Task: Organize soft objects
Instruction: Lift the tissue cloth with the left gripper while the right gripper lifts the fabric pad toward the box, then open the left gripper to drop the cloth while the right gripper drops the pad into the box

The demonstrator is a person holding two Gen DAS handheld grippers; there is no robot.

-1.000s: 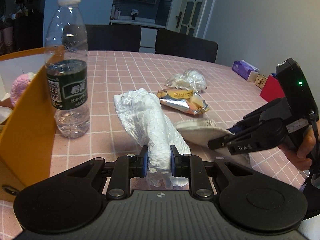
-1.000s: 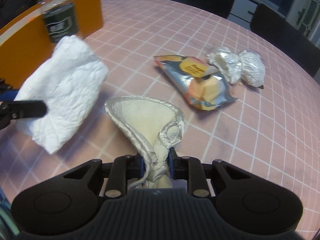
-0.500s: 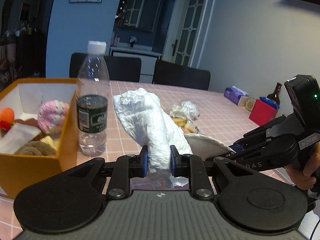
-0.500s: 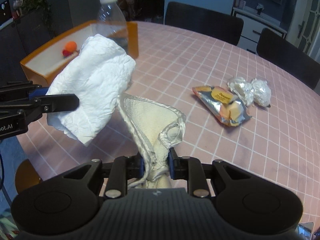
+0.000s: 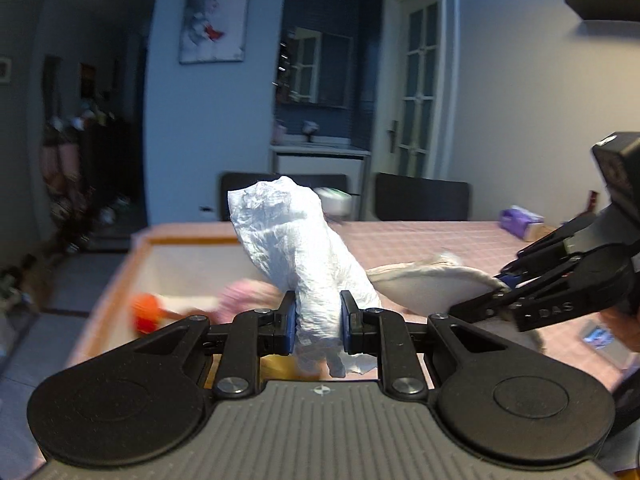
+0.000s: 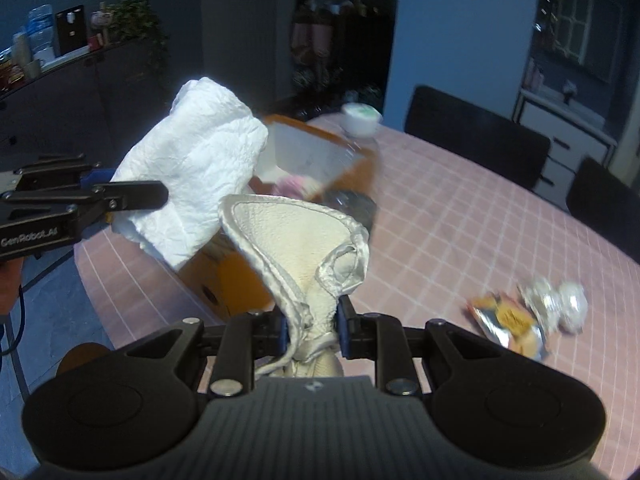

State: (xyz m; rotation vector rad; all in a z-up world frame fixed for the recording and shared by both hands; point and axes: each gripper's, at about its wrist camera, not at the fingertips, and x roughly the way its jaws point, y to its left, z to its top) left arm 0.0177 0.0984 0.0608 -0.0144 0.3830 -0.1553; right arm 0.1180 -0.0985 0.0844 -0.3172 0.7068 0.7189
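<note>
Both soft things have been carried up off the table and toward the orange box since a second ago. A crumpled white cloth [image 5: 296, 248] is clamped between the fingers of the left gripper [image 5: 318, 329], held in the air over the box [image 5: 120, 276] at the table's left edge. A cream pad [image 6: 296, 240] is pinched by the right gripper [image 6: 311, 327], raised just beside the cloth near the box's near corner. A water bottle [image 6: 358, 120] stands against the box's right wall. It could be knocked over if the pad is swung in low. Either piece could be left draped over the box rim if released early, since both hang loosely.
</note>
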